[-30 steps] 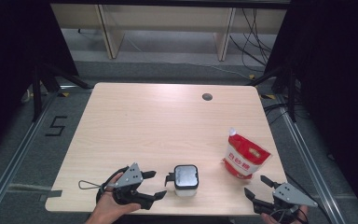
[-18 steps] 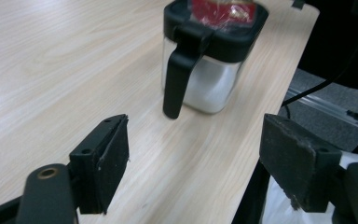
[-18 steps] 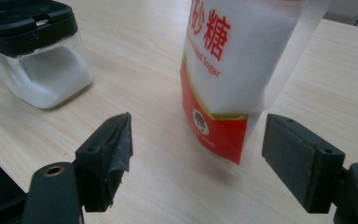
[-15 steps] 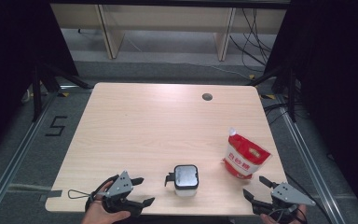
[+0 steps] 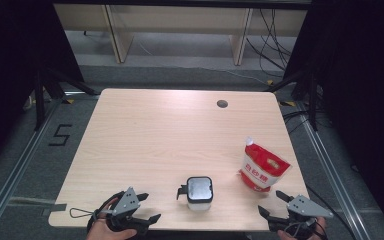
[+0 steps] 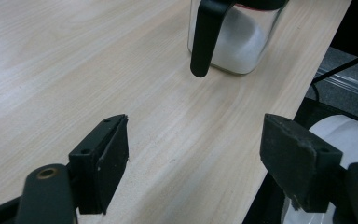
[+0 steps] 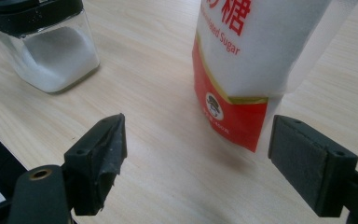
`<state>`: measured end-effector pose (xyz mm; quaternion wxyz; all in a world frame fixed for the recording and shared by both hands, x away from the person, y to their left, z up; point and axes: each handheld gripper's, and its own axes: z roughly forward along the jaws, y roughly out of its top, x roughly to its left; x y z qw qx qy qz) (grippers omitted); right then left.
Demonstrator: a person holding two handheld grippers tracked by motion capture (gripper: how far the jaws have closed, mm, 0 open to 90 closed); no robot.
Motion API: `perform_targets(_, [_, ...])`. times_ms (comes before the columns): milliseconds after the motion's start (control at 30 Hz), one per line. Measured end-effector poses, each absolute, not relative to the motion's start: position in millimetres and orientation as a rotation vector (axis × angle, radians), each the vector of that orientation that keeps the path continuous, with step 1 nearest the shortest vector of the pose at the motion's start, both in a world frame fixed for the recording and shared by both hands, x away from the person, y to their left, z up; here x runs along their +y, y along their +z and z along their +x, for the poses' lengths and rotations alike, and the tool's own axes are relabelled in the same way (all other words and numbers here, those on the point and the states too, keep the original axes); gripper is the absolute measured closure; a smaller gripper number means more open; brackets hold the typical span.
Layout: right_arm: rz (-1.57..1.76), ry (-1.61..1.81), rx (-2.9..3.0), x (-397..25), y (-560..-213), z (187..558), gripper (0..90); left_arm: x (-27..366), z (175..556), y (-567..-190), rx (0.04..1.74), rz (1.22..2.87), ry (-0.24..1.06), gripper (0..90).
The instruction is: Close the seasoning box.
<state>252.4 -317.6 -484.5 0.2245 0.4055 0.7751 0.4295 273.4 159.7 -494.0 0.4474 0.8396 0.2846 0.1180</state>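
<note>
Back toward the bottom-left edge slides the left gripper (image 5: 142, 212), jaws spread, empty, facing the jar (image 5: 200, 192); right gripper (image 5: 280, 207) waits spread before the sugar pouch (image 5: 262, 167).

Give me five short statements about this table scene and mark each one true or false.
1. The left tongs are open and hold nothing. True.
2. The sugar pouch lies flat on the table. False: it stands upright.
3. The glass jar holds a white powder. True.
4. The right tongs are shut on the pouch. False: they are open, short of it.
5. The jar has no lid. False: a black-rimmed lid sits on it.
</note>
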Motion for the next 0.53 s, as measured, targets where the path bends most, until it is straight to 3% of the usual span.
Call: perform_targets(533, [1.150, 1.173, 2.151, -317.8, -487.2, 253.3, 19.0, 164.7, 278.2, -497.3, 0.758, 2.067, 0.292, 22.1])
